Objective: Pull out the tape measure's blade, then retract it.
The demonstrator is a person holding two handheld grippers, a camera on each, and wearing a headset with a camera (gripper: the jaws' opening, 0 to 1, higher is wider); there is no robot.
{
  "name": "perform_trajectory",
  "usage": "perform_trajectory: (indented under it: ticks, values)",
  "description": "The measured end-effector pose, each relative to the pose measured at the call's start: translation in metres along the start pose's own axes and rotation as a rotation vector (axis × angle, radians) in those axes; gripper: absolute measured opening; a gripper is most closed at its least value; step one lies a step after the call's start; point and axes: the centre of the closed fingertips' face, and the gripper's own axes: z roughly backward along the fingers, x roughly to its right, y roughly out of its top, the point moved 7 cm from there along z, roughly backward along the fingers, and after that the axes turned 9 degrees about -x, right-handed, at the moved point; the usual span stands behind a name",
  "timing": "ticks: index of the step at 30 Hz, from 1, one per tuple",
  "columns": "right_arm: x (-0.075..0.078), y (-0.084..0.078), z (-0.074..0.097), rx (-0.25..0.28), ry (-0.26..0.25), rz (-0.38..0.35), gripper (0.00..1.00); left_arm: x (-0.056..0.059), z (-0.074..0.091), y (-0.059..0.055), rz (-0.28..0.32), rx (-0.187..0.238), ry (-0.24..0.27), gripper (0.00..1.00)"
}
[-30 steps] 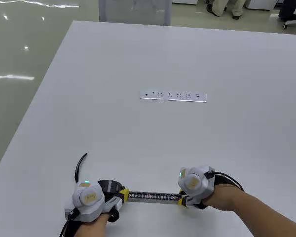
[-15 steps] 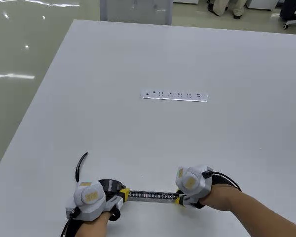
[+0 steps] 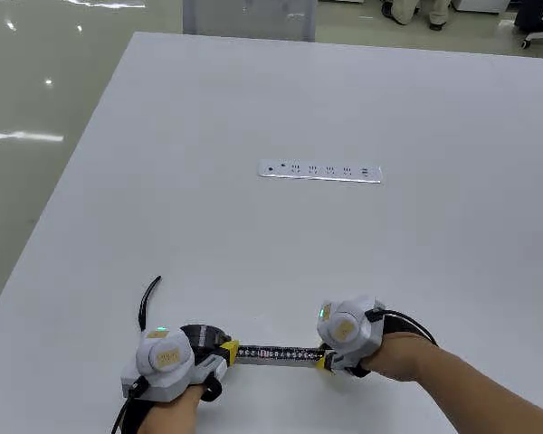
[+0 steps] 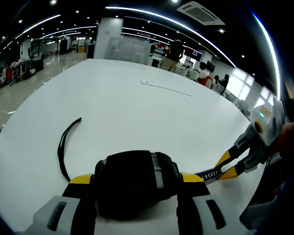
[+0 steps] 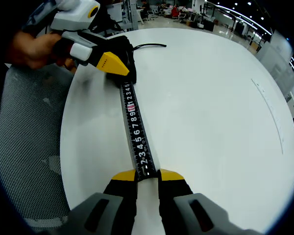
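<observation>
On the white workbench point(image 3: 344, 108), the left gripper point(image 4: 136, 178) clamps the black rounded tape-measure case point(image 4: 134, 191) while the right gripper point(image 5: 147, 175), just to its right, pinches the tip of the numbered dark blade point(image 5: 135, 132), which looks pulled out and next needs a slow, guided return.

white table point(image 3: 253, 108) w/ pwr strip point(image 3: 319, 171), blk strap point(image 3: 147, 303)

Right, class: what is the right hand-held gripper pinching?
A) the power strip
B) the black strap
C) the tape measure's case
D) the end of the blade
D: the right hand-held gripper is shut on the end of the blade, with the case at the blade's other end.
</observation>
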Motion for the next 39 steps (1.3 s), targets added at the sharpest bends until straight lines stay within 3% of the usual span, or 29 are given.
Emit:
perform_trajectory:
  ticks: [39]
  values:
    - [-0.005, 0.026, -0.010, 0.025, 0.003, 0.018, 0.15, 0.000, 0.000, 0.001, 0.007, 0.000, -0.004, 0.63]
